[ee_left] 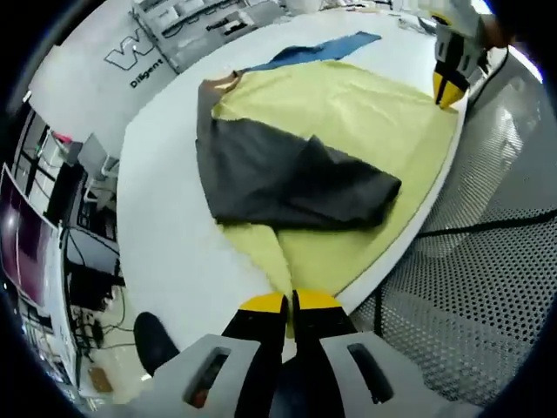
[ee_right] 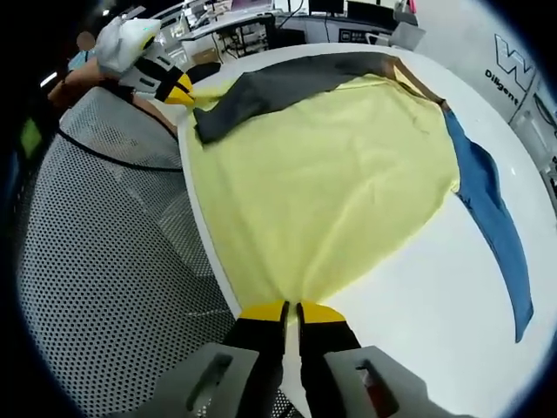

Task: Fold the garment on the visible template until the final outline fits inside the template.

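While both tongs [ee_left: 290, 302] [ee_right: 291, 306] pinch yellow garment [ee_right: 331, 183], white table [ee_left: 165, 226] fronts seemingly cluttered lab.

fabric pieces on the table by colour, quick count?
Yellow cloth: 1
Dark grey garment: 1
Blue cloth: 1
Total: 3, all on the white table. Each hand-held gripper, left and right, is shut on the yellow cloth's edge.

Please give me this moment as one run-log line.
left tongs: shut on yellow cloth | right tongs: shut on yellow cloth | dark garment: on cloth | blue fabric: beside
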Demonstrator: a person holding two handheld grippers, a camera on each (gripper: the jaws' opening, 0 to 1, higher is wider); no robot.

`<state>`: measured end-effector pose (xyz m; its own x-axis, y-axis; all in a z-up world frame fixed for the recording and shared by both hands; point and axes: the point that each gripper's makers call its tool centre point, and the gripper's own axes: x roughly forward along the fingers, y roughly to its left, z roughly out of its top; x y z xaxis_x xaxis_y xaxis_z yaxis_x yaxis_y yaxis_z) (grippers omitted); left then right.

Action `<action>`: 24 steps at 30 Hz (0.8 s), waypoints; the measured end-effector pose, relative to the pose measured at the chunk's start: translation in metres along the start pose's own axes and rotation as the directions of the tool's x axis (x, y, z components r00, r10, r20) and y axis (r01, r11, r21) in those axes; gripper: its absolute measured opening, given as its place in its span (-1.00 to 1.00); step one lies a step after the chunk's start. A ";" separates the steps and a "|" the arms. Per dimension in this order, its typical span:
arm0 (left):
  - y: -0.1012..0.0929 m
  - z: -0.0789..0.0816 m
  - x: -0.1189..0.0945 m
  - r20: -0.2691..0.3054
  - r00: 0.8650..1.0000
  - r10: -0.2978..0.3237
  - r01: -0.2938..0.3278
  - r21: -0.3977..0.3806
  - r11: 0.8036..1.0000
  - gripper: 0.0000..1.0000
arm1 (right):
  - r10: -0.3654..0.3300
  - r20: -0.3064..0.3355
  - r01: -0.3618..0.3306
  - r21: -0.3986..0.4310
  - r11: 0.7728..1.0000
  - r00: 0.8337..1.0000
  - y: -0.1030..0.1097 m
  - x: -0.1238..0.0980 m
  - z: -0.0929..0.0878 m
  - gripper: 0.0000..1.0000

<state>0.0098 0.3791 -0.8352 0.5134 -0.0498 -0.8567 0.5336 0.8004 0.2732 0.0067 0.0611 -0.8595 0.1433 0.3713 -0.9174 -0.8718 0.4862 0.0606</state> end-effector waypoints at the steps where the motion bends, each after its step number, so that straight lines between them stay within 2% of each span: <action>1: 0.010 -0.002 0.000 0.015 1.000 0.019 -0.019 -0.020 1.000 -0.95 | -0.002 0.001 0.002 -0.001 1.000 1.000 0.000 0.000 0.000 -1.00; 2: 0.015 -0.005 0.000 0.018 1.000 0.024 -0.023 -0.028 0.999 -0.96 | -0.004 0.001 0.004 -0.003 1.000 1.000 0.000 0.000 0.000 -1.00; 4: 0.026 -0.010 -0.001 0.018 0.998 0.053 -0.051 -0.103 0.993 -0.96 | -0.009 0.000 0.009 -0.005 1.000 1.000 -0.001 0.000 0.000 -1.00; 6: 0.027 -0.010 0.002 0.054 0.998 0.010 0.001 -0.199 0.980 -0.95 | -0.011 0.000 0.011 -0.005 1.000 1.000 -0.002 0.000 0.000 -1.00; 8: 0.028 -0.014 0.005 0.049 0.999 0.003 0.008 -0.228 0.974 -0.95 | -0.008 0.001 0.008 -0.005 1.000 1.000 -0.002 0.000 0.000 -1.00; 12: 0.028 -0.023 0.010 0.025 1.000 0.009 -0.003 -0.236 0.972 -0.95 | -0.013 0.000 0.013 -0.016 1.000 1.000 -0.002 0.000 0.000 -1.00; 14: 0.028 -0.027 0.011 0.001 1.000 0.024 -0.023 -0.212 0.977 -0.94 | -0.018 -0.004 0.018 -0.044 0.999 1.000 -0.002 0.000 -0.001 -1.00; 20: 0.033 -0.026 0.003 -0.008 0.999 0.036 -0.037 -0.211 0.977 -0.93 | -0.020 -0.016 0.019 -0.029 0.999 1.000 -0.002 0.000 0.000 -1.00; 24: 0.042 -0.021 -0.009 -0.012 0.996 0.085 -0.085 -0.192 0.978 -0.90 | 0.002 -0.007 -0.002 -0.002 1.000 1.000 0.001 -0.001 0.000 -0.99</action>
<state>0.0138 0.4259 -0.8251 0.5484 0.0254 -0.8358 0.3489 0.9014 0.2563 0.0058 0.0616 -0.8586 0.1379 0.3666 -0.9201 -0.8728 0.4841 0.0621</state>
